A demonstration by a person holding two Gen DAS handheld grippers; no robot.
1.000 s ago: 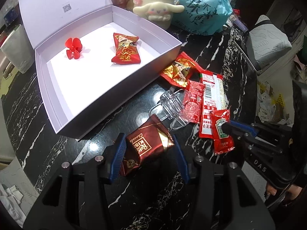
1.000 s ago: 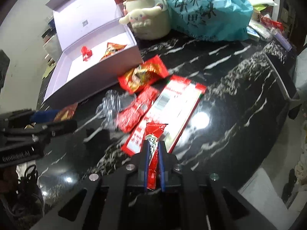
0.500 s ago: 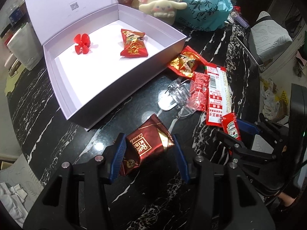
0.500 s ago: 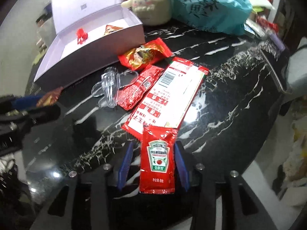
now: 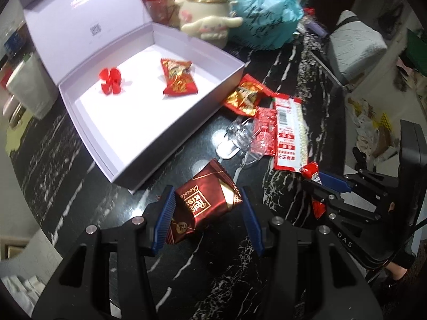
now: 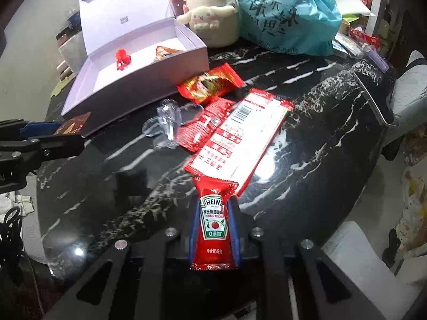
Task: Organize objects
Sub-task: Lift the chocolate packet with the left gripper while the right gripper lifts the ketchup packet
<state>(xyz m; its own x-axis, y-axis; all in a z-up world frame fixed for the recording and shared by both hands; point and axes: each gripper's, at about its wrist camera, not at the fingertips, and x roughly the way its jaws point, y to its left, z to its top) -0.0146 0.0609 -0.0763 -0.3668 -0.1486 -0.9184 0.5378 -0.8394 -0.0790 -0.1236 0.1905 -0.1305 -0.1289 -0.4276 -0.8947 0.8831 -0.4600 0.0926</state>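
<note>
Between the blue pads of the left gripper (image 5: 206, 217) one dark red chocolate packet (image 5: 205, 204) is held, tilted, with the jaws spread wide to its width and one corner of the wrapper reaching past the right pad. Between the narrowly set fingers of the right gripper (image 6: 214, 230) one ketchup sachet (image 6: 213, 221) is pinched flat, label up, its top end projecting beyond the fingertips and just over the black marble table (image 6: 307, 138). Just ahead of that sachet one long red-and-white packet (image 6: 240, 138) is seen lying on the table, with one smaller red sachet (image 6: 202, 125) beside it to the left and one clear plastic clip (image 6: 166, 125) further left again. Beyond these, one red-and-gold snack packet (image 6: 210, 84) rests against the near wall of one open white box (image 5: 170, 130), which lies ahead and to the left of both grippers with its lid raised. Inside the box two things are counted: one red flower-shaped piece (image 5: 110, 80) and one red snack packet (image 5: 178, 81), set apart from each other. Behind the box one cream plush-faced jar (image 6: 213, 18) and one teal plastic bag (image 6: 288, 16) are seen standing. Both grippers are held low over the table's near edge, pointed forward toward the box, the left one to the left of the right and level with it.
</note>
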